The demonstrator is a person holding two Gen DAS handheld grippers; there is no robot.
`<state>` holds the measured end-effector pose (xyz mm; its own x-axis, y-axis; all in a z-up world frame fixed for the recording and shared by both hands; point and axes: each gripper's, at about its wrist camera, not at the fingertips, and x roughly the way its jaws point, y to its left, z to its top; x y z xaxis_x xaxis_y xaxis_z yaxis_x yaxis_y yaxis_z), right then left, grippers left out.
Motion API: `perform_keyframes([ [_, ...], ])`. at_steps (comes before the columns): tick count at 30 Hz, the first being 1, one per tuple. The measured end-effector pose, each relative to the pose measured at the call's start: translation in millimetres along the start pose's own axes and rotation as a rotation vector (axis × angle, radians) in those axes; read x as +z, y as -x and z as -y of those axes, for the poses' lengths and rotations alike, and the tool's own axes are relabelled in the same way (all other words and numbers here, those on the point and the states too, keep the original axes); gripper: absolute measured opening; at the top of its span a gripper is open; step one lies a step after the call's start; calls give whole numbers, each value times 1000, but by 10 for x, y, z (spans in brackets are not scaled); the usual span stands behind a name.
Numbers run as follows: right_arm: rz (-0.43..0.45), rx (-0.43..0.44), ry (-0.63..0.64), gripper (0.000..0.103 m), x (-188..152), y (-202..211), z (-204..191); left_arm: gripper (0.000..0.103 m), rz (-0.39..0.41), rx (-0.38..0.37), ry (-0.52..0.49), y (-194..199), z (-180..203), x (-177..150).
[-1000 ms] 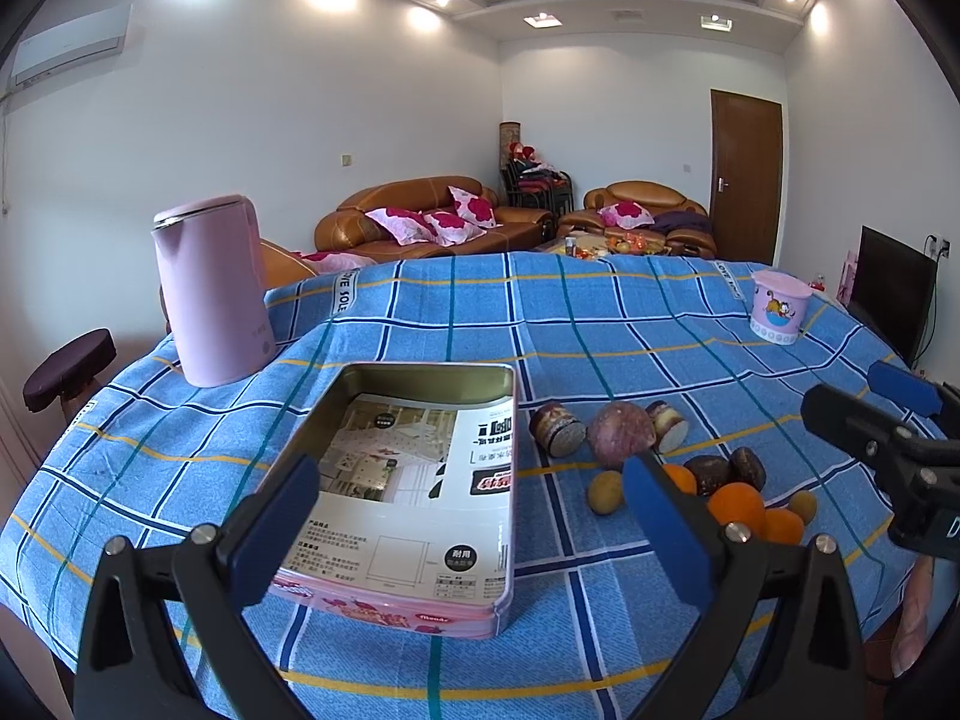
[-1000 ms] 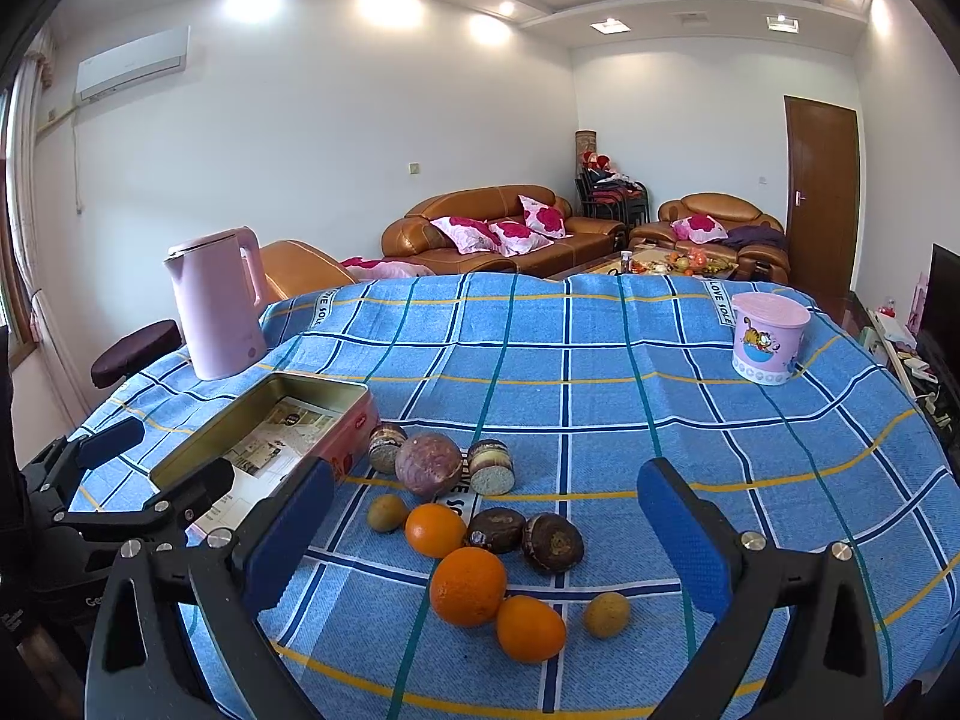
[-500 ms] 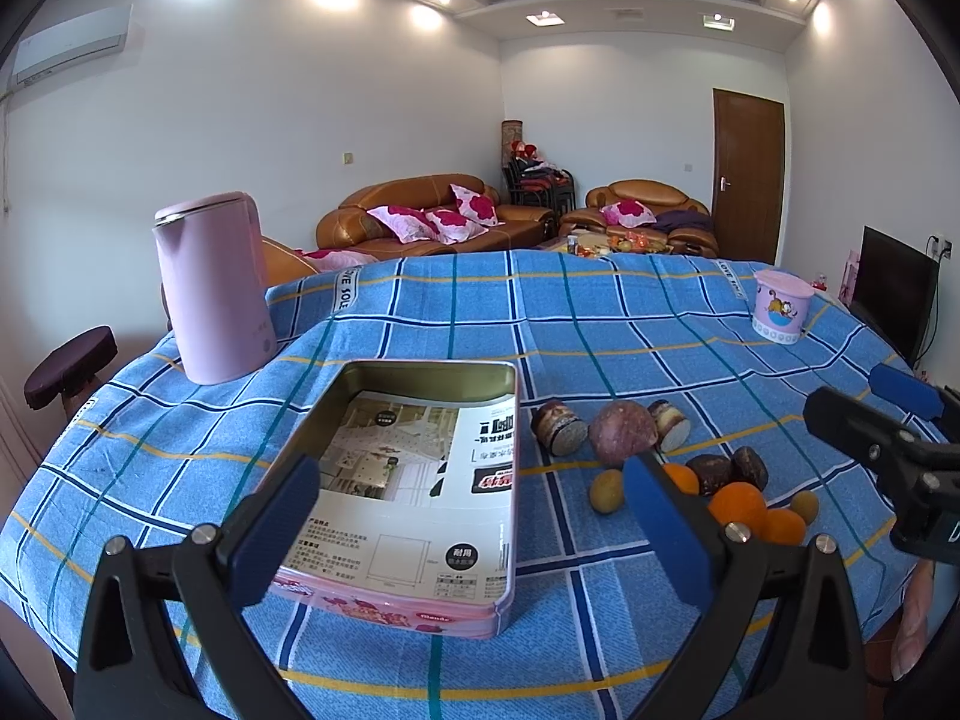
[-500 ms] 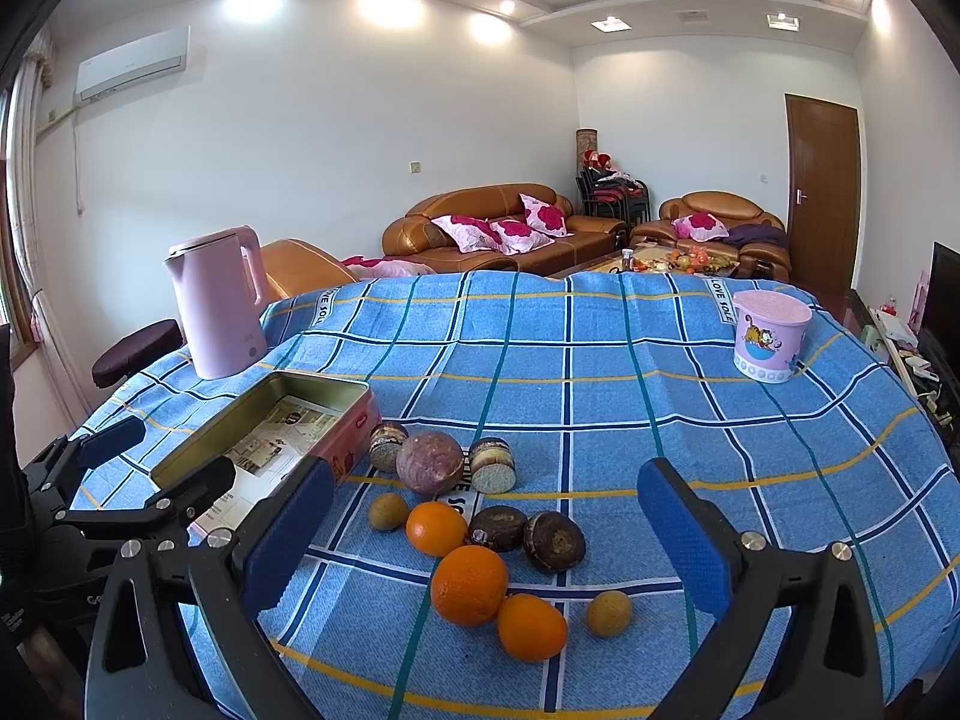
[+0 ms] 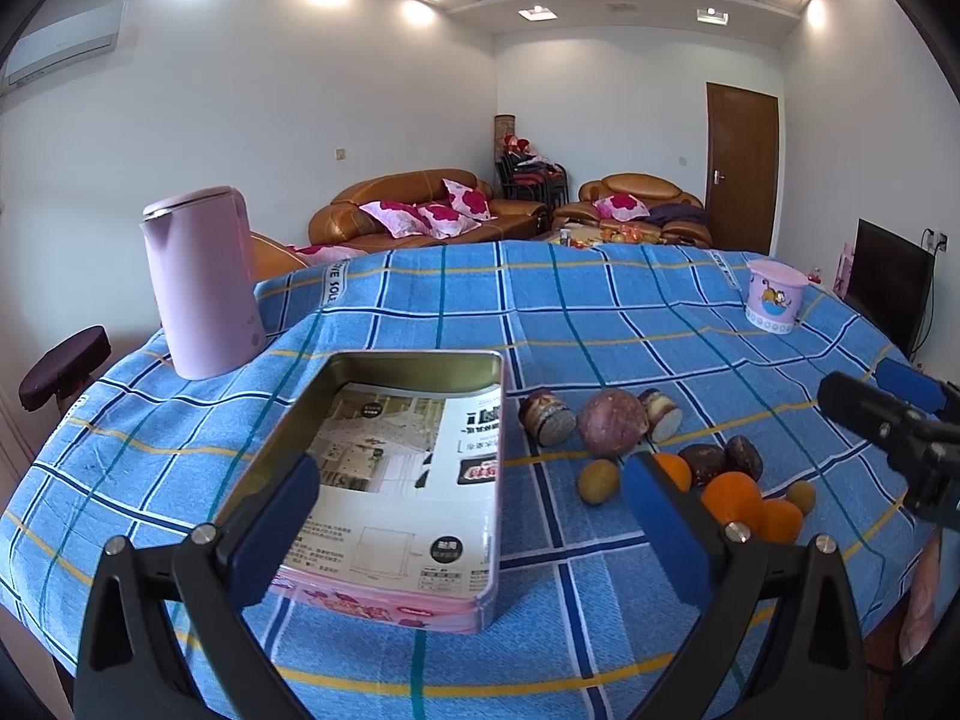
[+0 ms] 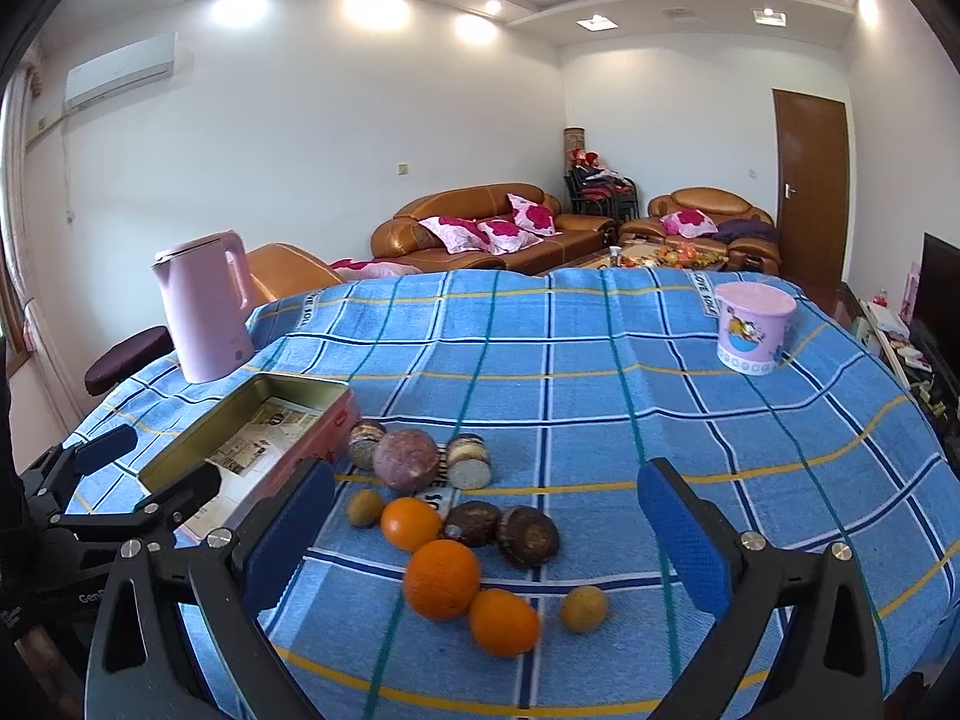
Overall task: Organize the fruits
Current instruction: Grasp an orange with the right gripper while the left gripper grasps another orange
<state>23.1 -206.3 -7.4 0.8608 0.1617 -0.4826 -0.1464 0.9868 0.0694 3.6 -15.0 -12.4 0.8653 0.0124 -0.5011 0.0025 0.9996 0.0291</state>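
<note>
Two hand-held grippers hang over the near edge of a table under a blue checked cloth [image 6: 600,348], neither one touching anything. Farthest left stands a pink electric kettle [image 5: 201,282], upright, with a dark stool [image 5: 63,366] half cut off behind the table edge. Next comes an open pink tin [image 5: 396,480], lidless, its bottom lined with printed paper whose text is too small to read. The left gripper [image 5: 474,531] floats just before the tin's near wall with its blue pads spread wide, and those pads hide part of the tin's left rim and part of one orange. Just right of the tin lies the loose fruit: a round purple one [image 6: 405,459] flanked by two cut brownish pieces, a small greenish-brown fruit [image 6: 365,507], three oranges [image 6: 441,579] in a rough line, two dark brown fruits [image 6: 528,536] touching each other, and another small greenish fruit [image 6: 584,609] nearest the edge. What kinds the dark ones are I cannot make out. The right gripper [image 6: 486,534] hangs above that cluster, fingers far apart, empty. Far right, well apart from everything, sits a pink lidded cartoon cup [image 6: 755,327].
</note>
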Motion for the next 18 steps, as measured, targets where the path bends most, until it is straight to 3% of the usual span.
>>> perform_keyframes([
  [6, -10, -25, -2, 102, -123, -6, 154, 103, -1, -29, -8, -47, 169, -87],
  [15, -66, -65, 112, 102, -590, -120, 219, 103, -56, -92, -8, -223, 336, -216],
  [18, -91, -22, 109, 94, -659, -189, 232, 103, -65, -98, -10, -248, 375, -237],
])
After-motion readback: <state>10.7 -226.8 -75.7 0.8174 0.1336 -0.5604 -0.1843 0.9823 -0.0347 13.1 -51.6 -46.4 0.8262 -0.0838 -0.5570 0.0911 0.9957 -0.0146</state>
